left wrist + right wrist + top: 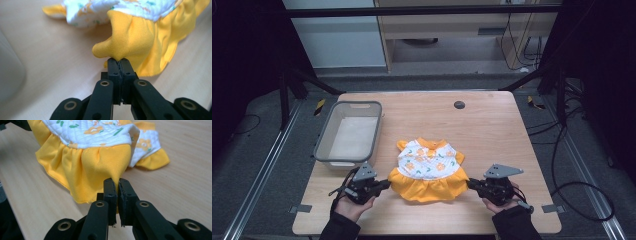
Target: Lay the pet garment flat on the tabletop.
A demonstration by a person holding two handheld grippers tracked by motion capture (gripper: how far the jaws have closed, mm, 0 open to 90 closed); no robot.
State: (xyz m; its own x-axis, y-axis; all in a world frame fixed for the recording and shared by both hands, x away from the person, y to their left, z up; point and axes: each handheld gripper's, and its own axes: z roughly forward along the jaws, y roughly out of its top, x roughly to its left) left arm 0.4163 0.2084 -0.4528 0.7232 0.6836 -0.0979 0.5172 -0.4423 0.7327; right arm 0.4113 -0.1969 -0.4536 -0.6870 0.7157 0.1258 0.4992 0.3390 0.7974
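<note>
We had both pinched: left gripper and right gripper clamped shut on the little dress's yellow skirt corners. Soft, light, floppy, it lay mid-table, basket beyond; hem corners seemed the sensible hold.

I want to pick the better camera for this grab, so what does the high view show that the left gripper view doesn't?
High view alone: the grey bin left of the dress, the whole table, the person's hands, and the right gripper pinching the skirt's right edge.

Left gripper view alone: the close-up of the jaws pressed together on a bunched fold of yellow skirt, lifted off the wood.

Both: the dress with its yellow skirt and floral top, the left gripper, and the wooden tabletop.
</note>
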